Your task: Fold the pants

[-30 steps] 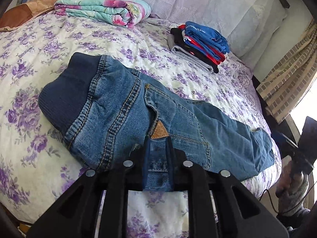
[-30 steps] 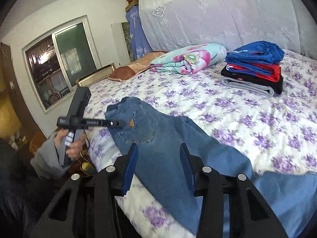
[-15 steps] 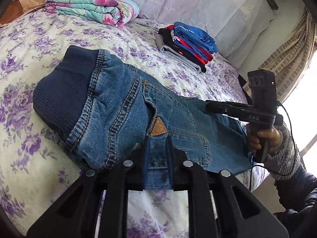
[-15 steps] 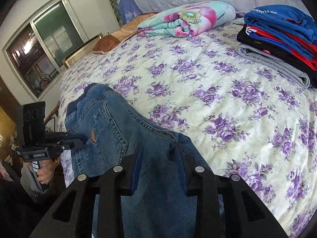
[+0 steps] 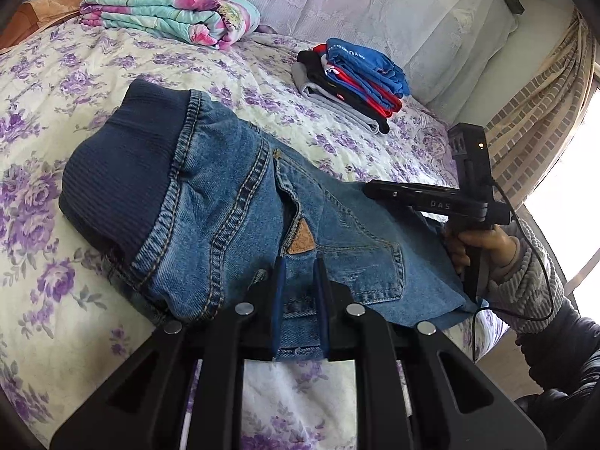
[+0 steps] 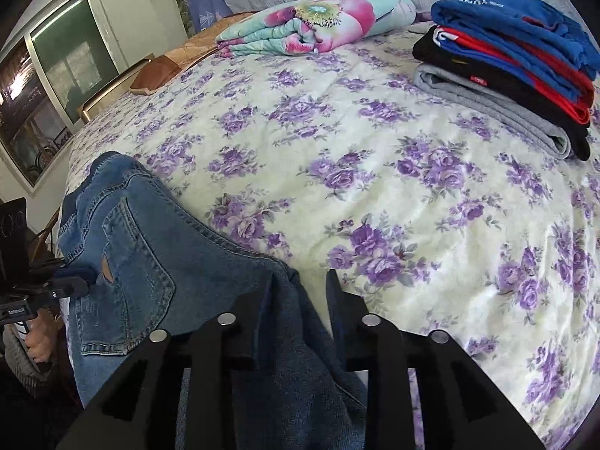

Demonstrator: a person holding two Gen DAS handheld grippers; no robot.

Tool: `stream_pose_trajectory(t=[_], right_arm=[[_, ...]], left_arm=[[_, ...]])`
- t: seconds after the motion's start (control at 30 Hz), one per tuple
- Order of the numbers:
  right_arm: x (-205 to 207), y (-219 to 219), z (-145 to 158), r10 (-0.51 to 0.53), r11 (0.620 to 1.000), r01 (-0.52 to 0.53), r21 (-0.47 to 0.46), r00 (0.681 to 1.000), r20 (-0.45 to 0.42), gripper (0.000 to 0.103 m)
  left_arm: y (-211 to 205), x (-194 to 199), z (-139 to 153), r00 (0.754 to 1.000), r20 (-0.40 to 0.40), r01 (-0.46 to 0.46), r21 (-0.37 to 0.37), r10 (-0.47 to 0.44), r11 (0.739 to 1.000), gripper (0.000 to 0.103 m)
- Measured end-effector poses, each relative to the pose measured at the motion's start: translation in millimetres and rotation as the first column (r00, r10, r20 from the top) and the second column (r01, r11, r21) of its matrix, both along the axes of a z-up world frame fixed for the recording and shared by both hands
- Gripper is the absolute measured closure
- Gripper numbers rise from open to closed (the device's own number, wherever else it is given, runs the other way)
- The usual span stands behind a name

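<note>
Blue denim pants with a navy ribbed waistband lie on the flowered bedspread. My left gripper is shut on the denim edge just below the tan leather patch by the back pocket. In the right wrist view the pants run to the lower left. A gathered fold of the leg fills the space between the fingers of my right gripper, which is shut on it. A hand in a grey cuff holds the right gripper over the leg.
At the head of the bed a folded floral quilt lies beside a brown pillow. A stack of folded clothes sits far right. A window is on the left wall. A curtain hangs past the bed's right edge.
The right gripper came in from beyond the bed's edge, sank onto the pants leg and narrowed around a fold of denim. The left gripper kept its hold and barely moved.
</note>
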State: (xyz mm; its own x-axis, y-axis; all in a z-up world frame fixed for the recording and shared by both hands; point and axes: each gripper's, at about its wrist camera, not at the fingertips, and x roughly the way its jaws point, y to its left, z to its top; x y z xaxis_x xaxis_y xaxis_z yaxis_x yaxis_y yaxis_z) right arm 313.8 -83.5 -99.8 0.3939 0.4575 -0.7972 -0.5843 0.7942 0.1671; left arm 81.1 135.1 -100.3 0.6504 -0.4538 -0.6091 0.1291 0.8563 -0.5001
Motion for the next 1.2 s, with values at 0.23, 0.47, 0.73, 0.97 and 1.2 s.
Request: stream_pose_trajectory(t=[0.23,0.47,0.73,0.97,1.2], right_arm=[[-42.8,14.0,43.8,0.072,0.993,-0.083,0.084,0.990,0.120,0.075],[-19.3,31.8,-18.0,0.057,0.994,-0.048,0.103,0.994,-0.093,0.089],[-50.5,-6.2,2.5,-0.038,0.983,0.045,0.177,0.998,-0.040,0.057],[-70.6,-55.0,27.1,-0.112,0.924,0.115,0.364,0.993,-0.029,0.066],[-179.4,-242.2,51.1,-0.570,0.721,0.522,0.455,0.820,-0.038,0.060]], left_arm=[[2.4,-11.7,49.8,0.990,0.108,-0.101,0.067,0.093,0.993,0.047],[7.9,16.6,20.5,0.990,0.057,-0.142,0.213,0.133,0.967,0.042],[2.0,2.3,47.4,0.990,0.084,-0.119,0.101,0.111,0.988,0.036],[-44.3,10.2,36.3,0.999,0.023,-0.036,0.142,0.033,0.989,0.034],[-66.5,10.6,41.0,0.996,0.094,-0.004,0.113,-0.007,0.994,0.024]])
